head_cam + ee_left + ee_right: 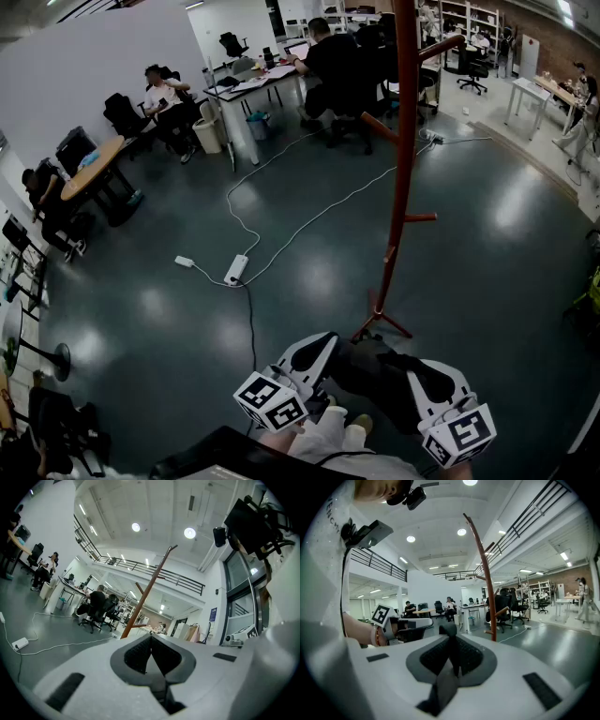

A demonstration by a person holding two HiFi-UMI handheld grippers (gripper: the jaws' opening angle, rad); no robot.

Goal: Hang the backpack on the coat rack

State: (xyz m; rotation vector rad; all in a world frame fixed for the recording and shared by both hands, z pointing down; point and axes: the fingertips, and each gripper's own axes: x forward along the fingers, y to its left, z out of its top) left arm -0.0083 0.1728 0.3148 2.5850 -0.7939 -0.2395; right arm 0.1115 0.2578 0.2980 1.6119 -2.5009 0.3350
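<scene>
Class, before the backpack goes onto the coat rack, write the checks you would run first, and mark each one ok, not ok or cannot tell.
1. The right gripper is shut on a dark strap: ok.
2. The left gripper is shut on a strap too: ok.
3. The backpack is carried between the two grippers: ok.
4. The coat rack stands upright ahead, with its upper peg bare: ok.
5. The strap is looped over a peg: not ok, not yet done.
6. The backpack is zipped shut: cannot tell.

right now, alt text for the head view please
The left gripper and right gripper hold a black backpack low in frame, before a tall reddish-brown coat rack on a dark glossy floor. People sit at desks behind.
</scene>
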